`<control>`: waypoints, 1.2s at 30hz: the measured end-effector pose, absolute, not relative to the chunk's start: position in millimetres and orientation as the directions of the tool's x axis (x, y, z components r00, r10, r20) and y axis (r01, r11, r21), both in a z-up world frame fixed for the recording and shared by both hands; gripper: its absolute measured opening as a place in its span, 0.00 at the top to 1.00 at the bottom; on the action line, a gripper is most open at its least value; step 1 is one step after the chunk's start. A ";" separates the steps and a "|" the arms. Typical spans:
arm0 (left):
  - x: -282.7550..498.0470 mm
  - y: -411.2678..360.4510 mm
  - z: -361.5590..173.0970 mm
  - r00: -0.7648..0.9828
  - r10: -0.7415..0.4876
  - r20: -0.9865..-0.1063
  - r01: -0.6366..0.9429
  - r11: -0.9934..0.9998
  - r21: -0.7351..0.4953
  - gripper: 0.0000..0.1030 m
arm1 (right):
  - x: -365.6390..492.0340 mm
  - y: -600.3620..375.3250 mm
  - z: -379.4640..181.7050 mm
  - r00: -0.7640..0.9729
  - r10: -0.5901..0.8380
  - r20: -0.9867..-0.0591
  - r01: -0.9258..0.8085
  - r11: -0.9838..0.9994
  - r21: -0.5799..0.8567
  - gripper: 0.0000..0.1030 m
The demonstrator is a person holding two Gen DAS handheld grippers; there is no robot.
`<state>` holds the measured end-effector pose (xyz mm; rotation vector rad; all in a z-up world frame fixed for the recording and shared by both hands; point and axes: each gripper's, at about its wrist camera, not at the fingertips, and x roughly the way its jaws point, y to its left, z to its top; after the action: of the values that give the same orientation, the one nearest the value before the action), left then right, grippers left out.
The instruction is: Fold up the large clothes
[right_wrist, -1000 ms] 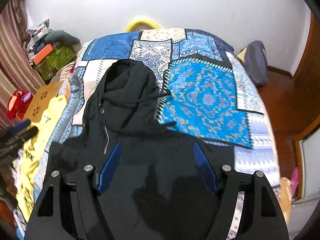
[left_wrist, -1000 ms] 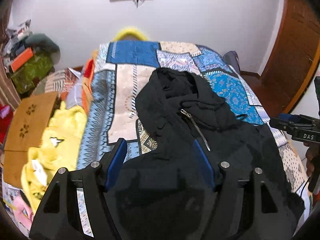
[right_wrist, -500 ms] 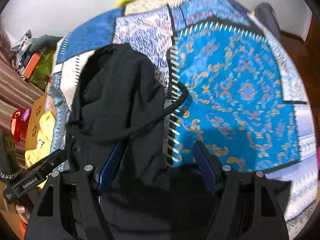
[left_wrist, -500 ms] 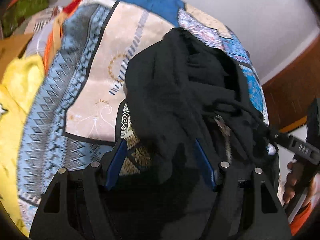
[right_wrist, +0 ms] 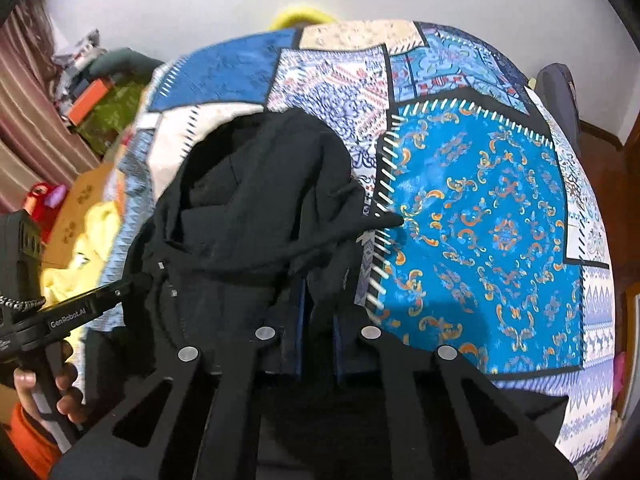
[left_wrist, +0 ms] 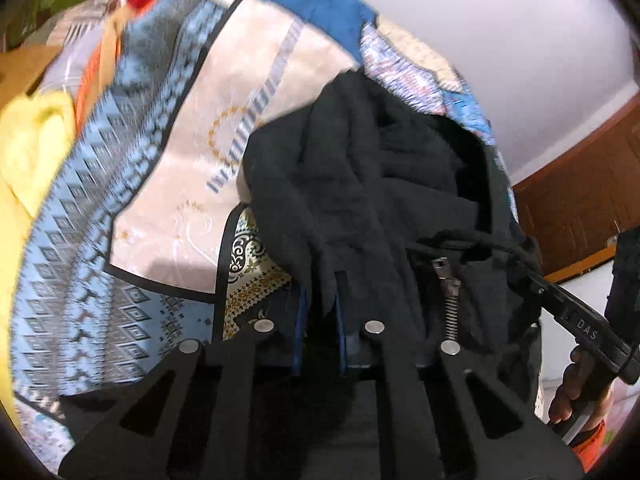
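The black hoodie [left_wrist: 360, 184] lies on the patchwork bed [right_wrist: 500, 208]; left gripper [left_wrist: 320, 320] just closed, jaws pinching its fabric. Right gripper [right_wrist: 318, 320] just closed likewise; jaws clamp the hoodie.

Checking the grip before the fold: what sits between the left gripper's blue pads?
A fold of the black hoodie; the left gripper has just closed and pinches it near the zipper, seen in the left wrist view.

We see both sets of jaws just closed: left gripper [left_wrist: 320, 320] now pinches a fold of the black hoodie [left_wrist: 360, 184] between its fingers, right gripper [right_wrist: 318, 316] likewise; both dropped closer to the cloth.
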<state>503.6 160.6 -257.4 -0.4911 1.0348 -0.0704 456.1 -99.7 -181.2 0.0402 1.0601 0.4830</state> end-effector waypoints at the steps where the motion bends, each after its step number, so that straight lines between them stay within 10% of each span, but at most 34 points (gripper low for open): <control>1: 497.7 159.8 -247.4 0.526 -0.285 -0.801 -0.155 0.894 -0.420 0.91 | 453.5 -102.4 -177.3 0.396 0.409 -0.822 -0.370 0.891 0.264 0.92; 16: 375.8 114.0 -156.0 0.578 -0.284 -0.765 0.080 0.953 -0.293 0.94 | 308.1 -125.1 -126.3 0.432 0.443 -0.785 -0.562 0.813 0.150 0.93; 33: 286.8 67.9 -248.9 0.478 -0.161 -0.864 0.071 0.987 -0.145 0.92 | 274.3 -170.5 -195.6 0.341 0.351 -0.872 -0.440 0.880 0.182 0.93; 36: 284.9 63.6 -245.2 0.458 -0.107 -0.882 0.072 0.994 -0.083 0.79 | 268.4 -175.3 -182.5 0.372 0.317 -0.872 -0.441 0.887 0.135 0.93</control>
<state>284.9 63.6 -245.2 -0.0360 1.0892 -0.1103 268.4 -175.3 -182.5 -0.1281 1.0862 0.4874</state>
